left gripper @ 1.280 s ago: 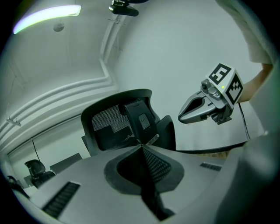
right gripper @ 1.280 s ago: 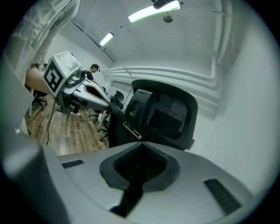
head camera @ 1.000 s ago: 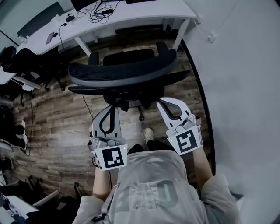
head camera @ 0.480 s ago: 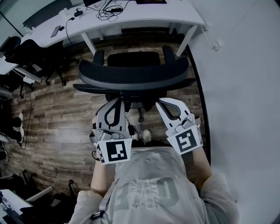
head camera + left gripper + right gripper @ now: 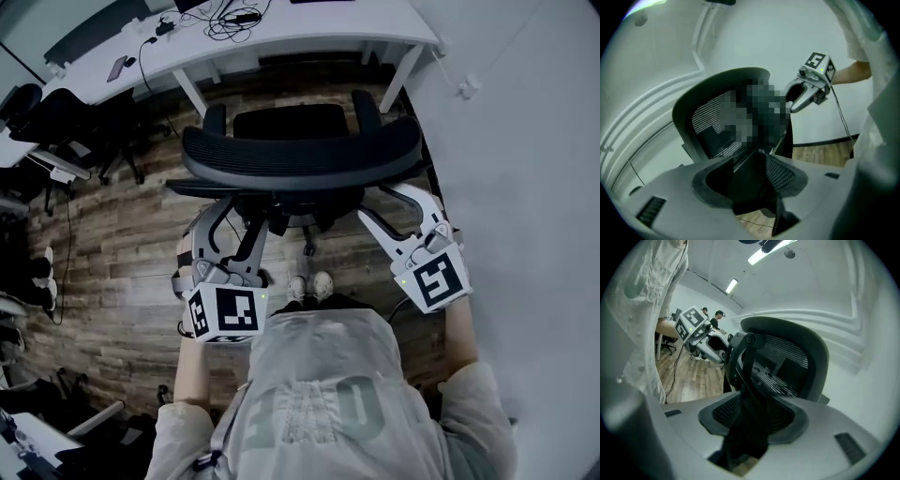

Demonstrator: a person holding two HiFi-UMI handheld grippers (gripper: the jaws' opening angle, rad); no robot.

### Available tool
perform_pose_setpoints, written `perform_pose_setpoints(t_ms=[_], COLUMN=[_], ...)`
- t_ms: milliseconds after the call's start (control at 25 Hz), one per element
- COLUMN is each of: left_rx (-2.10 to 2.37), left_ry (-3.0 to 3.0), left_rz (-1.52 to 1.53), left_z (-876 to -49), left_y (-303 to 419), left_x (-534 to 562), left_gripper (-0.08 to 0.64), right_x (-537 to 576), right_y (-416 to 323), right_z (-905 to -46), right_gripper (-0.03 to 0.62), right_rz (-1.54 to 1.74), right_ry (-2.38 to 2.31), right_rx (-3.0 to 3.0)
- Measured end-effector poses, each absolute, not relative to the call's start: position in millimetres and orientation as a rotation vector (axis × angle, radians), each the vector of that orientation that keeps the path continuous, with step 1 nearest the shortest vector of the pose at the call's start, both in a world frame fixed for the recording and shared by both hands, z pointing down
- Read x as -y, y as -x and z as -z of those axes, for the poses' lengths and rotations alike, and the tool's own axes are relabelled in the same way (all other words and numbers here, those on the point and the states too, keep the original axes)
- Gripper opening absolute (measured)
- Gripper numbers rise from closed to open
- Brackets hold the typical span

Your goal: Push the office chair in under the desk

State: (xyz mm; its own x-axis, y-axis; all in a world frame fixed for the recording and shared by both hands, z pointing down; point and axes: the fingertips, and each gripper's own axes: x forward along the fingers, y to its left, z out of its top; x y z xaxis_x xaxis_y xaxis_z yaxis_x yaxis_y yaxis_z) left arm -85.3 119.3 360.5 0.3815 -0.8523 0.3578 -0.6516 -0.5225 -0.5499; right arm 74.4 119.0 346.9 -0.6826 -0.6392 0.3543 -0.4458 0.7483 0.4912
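Head view: the office chair (image 5: 291, 122) stands on the wood-plank floor (image 5: 122, 253) with its back to the person and its seat facing the white desk (image 5: 309, 36) on the far side. The seat front is near the desk's near edge and not under it yet. It sits roughly between the slanted desk legs (image 5: 192, 94). The left gripper (image 5: 234, 230) is low behind the backrest (image 5: 281, 159), left of centre. The right gripper (image 5: 384, 208) is at the right end of the lower back rail. Both sets of jaws have just been opening. A white wall (image 5: 525, 187) is close on the right, and loose cables (image 5: 225, 21) lie on the desktop.

Left gripper view: the jaws stand wide with a dark part of the chair's back frame in the gap. The pads (image 5: 783, 172) look clear of it, but it is dim down there, so contact isn't certain. The backrest is a curved black plastic rim around fine see-through mesh. The gripper body is smooth grey and the pads are cross-hatched.

Right gripper view: the jaws are moderately apart. The dark upright strut (image 5: 740, 380) runs through the gap, and no squeeze shows.

Step, as judged: get purchase on the rigid frame, not the mesh, which would give. Then push level and evenly from both sides so the castor (image 5: 307, 249) base rolls straight. A lopsided push would likely swing the chair toward the right desk leg. The armrests (image 5: 364, 108) may need to clear the desktop edge.
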Motion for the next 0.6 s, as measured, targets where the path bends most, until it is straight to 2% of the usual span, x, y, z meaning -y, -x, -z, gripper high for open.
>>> perform_pose_setpoints(t_ms=[80, 240, 600], left_rx=[-1.181, -0.958, -0.655], left_ry=[2.267, 2.090, 1.835], left_rz=[1.039, 1.348, 1.648], left_z=[-367, -379, -393], left_y=[98, 130, 155], left_x=[-118, -108, -79], left_gripper=[0.209, 0.208, 0.207], right_x=[-112, -93, -70], right_y=[-92, -130, -147], right_z=[-354, -383, -413], right_gripper=[0.193, 0.193, 0.193], right_rz=[0.497, 0.502, 0.655], right_ry=[-0.786, -0.686, -0.407], right_rx=[2.343, 2.132, 1.706])
